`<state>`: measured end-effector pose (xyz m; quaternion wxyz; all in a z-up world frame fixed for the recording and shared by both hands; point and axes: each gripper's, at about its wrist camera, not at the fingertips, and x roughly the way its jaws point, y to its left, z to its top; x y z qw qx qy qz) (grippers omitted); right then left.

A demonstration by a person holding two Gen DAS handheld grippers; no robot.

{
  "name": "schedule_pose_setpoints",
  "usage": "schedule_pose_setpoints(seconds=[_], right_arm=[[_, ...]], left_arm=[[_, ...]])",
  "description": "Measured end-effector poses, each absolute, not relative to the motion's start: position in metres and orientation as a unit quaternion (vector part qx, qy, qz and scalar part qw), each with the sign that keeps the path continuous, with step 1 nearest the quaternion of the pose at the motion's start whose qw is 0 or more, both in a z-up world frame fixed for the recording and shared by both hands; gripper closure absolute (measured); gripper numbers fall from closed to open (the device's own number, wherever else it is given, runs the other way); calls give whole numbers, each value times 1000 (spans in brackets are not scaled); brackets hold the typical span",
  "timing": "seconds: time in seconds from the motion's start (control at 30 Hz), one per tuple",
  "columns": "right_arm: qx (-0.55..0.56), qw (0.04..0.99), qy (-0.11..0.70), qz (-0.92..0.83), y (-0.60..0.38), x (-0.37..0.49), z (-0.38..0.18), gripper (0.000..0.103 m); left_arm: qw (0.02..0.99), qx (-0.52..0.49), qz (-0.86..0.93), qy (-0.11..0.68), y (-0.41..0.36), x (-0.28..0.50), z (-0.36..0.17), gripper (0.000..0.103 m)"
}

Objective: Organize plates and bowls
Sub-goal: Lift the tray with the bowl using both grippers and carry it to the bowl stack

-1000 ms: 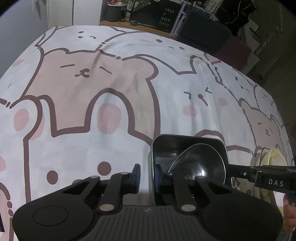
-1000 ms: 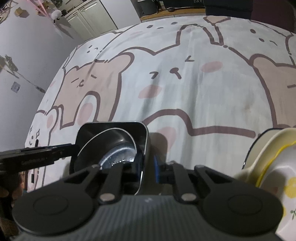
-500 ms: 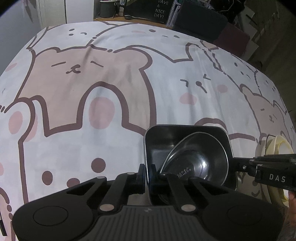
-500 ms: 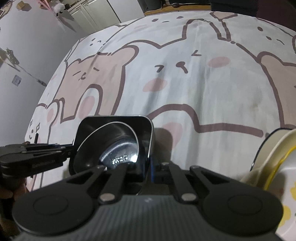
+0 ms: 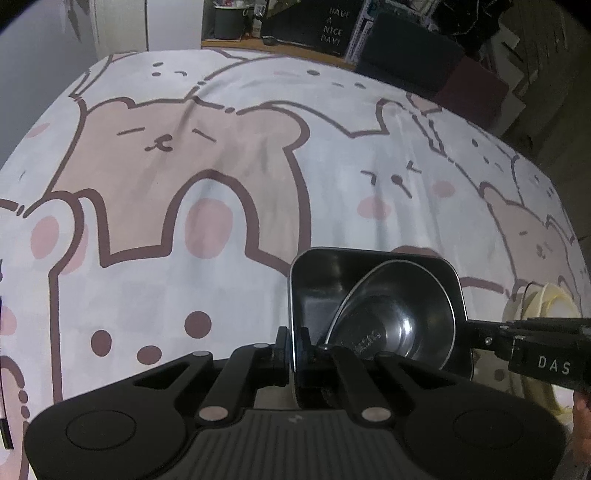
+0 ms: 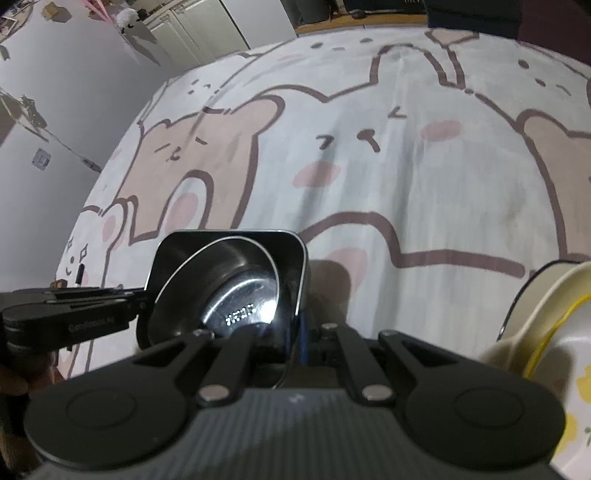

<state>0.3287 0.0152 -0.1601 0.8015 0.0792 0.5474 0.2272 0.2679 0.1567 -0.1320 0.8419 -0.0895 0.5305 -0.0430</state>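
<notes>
We have the left gripper [image 5: 293, 354] closed on the left wall of the square dark tray [image 5: 321, 266], its jaws having just drawn together with the thin rim pinched between them. The right gripper [image 6: 301, 332] has likewise just been closing and now clamps the tray's opposite wall, so the tray [image 6: 236, 236] is held from both sides. Inside it a round steel bowl [image 5: 399, 317] leans tilted against the right-hand wall, its shiny base catching light in the right wrist view [image 6: 236, 299].

The tray sits near our edge of the bed [image 5: 221, 166], which is covered with a bear-and-rabbit sheet [image 6: 406, 155]. Whether the tray rests on the sheet or is lifted off it, we cannot tell.

Beyond the tray, the sheet lies bare right to the far edge — a wide stretch with nothing on it. To our right, just beside the tray, stands a stack of cream plates [image 6: 546, 317] with a yellow rim line, seen also at the right margin of the left wrist view [image 5: 546, 299]. Past the far edge we see a dark board [image 5: 317, 26] reading "HAVE A NICE DAY" — well apart from the dishes
</notes>
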Motion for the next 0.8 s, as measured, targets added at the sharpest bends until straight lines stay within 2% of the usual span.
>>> schedule_pose_setpoints(seconds=[0.33, 0.8], right_arm=[[78, 824, 512, 232, -9, 305, -121, 97], [99, 863, 452, 204, -95, 257, -60, 97]], left_arm=[[863, -87, -47, 495, 131, 244, -91, 100], [881, -75, -105, 455, 47, 219, -36, 100]])
